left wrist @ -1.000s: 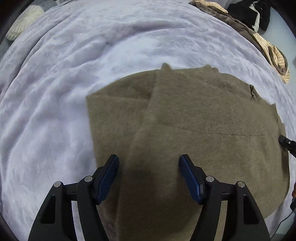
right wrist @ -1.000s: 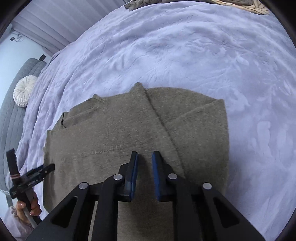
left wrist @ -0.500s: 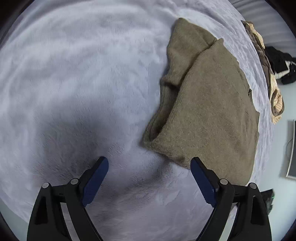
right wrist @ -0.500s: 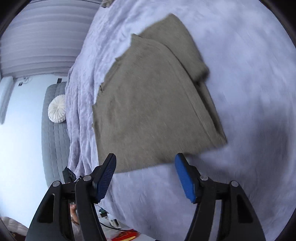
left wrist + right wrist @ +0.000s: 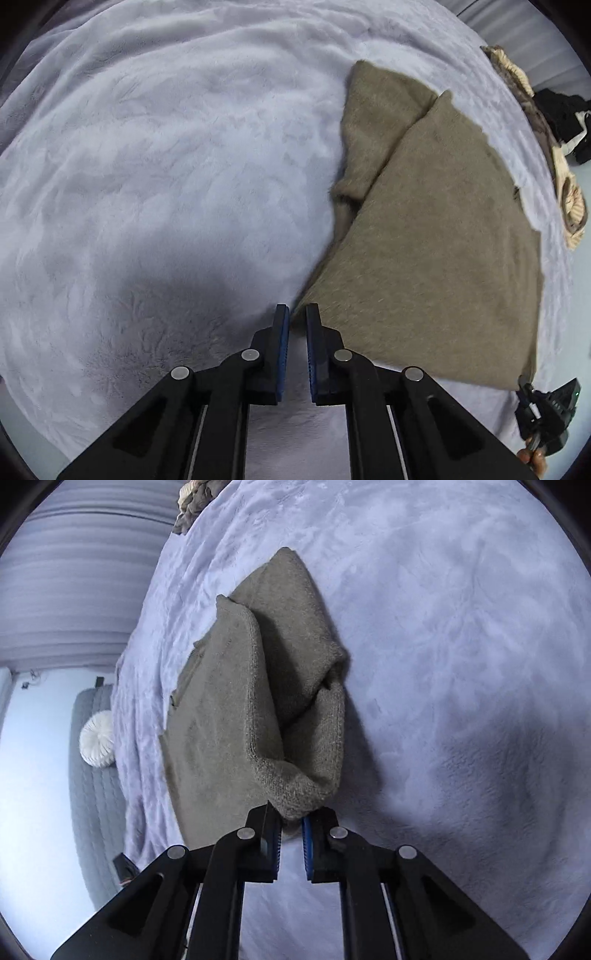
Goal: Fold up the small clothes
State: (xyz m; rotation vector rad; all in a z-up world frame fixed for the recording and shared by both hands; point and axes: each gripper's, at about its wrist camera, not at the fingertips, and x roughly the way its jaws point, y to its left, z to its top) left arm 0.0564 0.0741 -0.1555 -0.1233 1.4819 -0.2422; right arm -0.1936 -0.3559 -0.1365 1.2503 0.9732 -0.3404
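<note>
Sweater point(image 5: 436, 251), olive knit, lies partly folded on the lilac blanket point(image 5: 166, 155); soft and floppy, so hold corners; your left gripper point(image 5: 294, 314) pinches its near corner; your right gripper point(image 5: 291, 818) is closing on the folded corner, lifting it.

A home bedroom — a bed under a plush lavender blanket point(image 5: 443, 627), round white cushion point(image 5: 96, 738) beside it, curtains point(image 5: 74, 590) behind.

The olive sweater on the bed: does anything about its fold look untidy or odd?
Yes. The olive sweater is not flat: a folded-in sleeve bulges out from under the top layer along one side, so that edge on the lilac blanket is uneven.
</note>
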